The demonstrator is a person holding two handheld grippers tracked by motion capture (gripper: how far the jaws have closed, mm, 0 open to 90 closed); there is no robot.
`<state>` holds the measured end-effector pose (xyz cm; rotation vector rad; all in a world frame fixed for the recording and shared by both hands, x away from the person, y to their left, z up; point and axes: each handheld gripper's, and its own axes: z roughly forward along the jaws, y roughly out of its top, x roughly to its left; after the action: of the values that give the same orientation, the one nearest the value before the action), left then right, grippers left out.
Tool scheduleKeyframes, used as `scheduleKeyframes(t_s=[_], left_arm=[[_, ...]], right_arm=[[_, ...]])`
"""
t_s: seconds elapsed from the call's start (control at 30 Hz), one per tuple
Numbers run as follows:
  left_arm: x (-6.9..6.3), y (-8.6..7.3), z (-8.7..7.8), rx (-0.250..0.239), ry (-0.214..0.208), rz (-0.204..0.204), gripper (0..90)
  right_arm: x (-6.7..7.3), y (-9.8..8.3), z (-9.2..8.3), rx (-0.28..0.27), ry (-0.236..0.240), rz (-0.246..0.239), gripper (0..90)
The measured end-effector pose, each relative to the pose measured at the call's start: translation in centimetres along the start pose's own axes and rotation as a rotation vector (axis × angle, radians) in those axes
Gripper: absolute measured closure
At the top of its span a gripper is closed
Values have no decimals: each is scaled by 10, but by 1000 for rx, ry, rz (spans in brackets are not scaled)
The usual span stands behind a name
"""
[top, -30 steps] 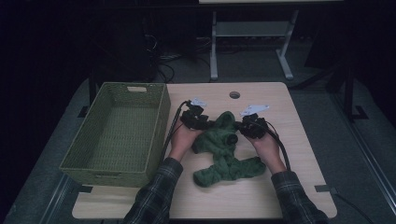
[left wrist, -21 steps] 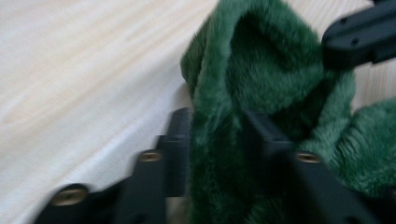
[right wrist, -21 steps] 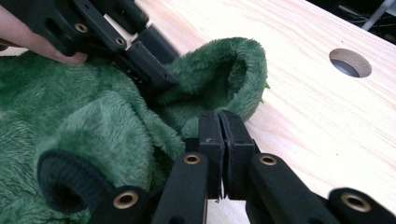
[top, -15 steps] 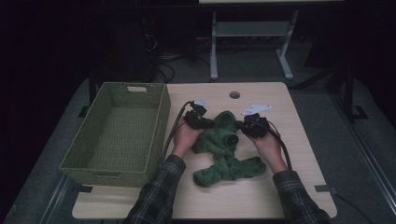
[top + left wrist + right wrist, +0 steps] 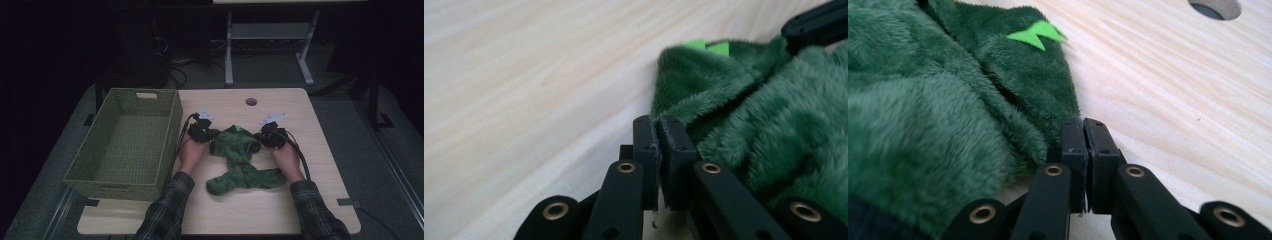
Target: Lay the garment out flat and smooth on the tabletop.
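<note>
Whether the green fleece garment (image 5: 774, 125) sits between either fingers' pads (edges meet) stays hidden.

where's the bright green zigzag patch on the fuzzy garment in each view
High view: the bright green patch sits at the far edge of the green fleece garment, mid-table between the two grippers.
Left gripper view: the patch is at top, right of centre.
Right gripper view: the patch is near top, left of centre.
Shared landmark: the pale wooden table.
</note>
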<state>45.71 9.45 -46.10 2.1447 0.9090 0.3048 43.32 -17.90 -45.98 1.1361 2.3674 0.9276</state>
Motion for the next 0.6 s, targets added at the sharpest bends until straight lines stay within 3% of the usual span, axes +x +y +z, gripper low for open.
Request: scheduleKeyframes(t_s=[0.1,0.17,0.2,0.27,0.4,0.6], left_arm=[[1,-2,2,22,9,-3,825],[2,0,-2,2,15,-15,778],[2,1,-5,-8,21,-23,749],[3,5,-14,-38,25,-32,707],[-1,13,-33,-63,32,-19,684],[-16,9,-52,-78,-50,-30,616]], right_arm=[[1,-1,3,13,-1,0,861],[0,-2,2,13,2,3,786],[-1,-1,0,3,5,12,718],[-3,0,-7,-22,5,30,667],[-9,1,-27,-80,8,53,659],[-6,-3,-50,-81,26,36,648]])
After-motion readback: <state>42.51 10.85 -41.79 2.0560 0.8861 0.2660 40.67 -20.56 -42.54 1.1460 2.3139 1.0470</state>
